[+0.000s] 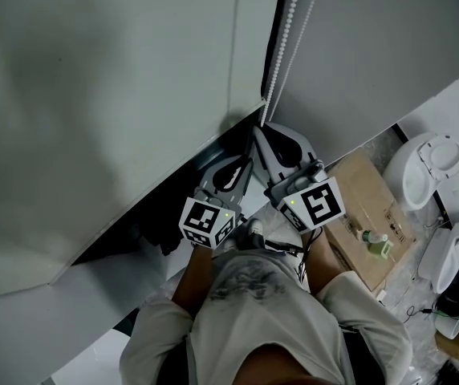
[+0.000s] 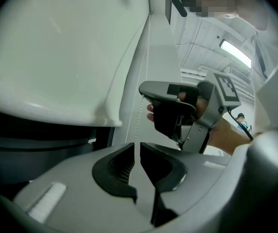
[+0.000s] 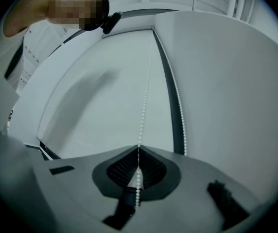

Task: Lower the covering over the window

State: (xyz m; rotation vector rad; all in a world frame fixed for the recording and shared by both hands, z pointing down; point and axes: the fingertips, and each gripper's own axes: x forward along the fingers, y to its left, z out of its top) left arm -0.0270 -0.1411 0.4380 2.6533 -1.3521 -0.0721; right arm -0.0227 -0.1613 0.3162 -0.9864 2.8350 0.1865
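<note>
The white blind (image 1: 93, 95) fills most of what's ahead, its bottom edge hanging partway down with a dark strip of what looks like window (image 1: 145, 235) uncovered below, so I'd say there's more lowering to do. Along its right edge hangs the bead chain (image 3: 144, 106), the thing that drives it. The right gripper (image 3: 139, 152) is pinched on one strand, holding it taut, while the left gripper (image 2: 139, 147), just beside it, has its jaws slightly parted and pressing nothing, likely ready for a fresh hold
</note>
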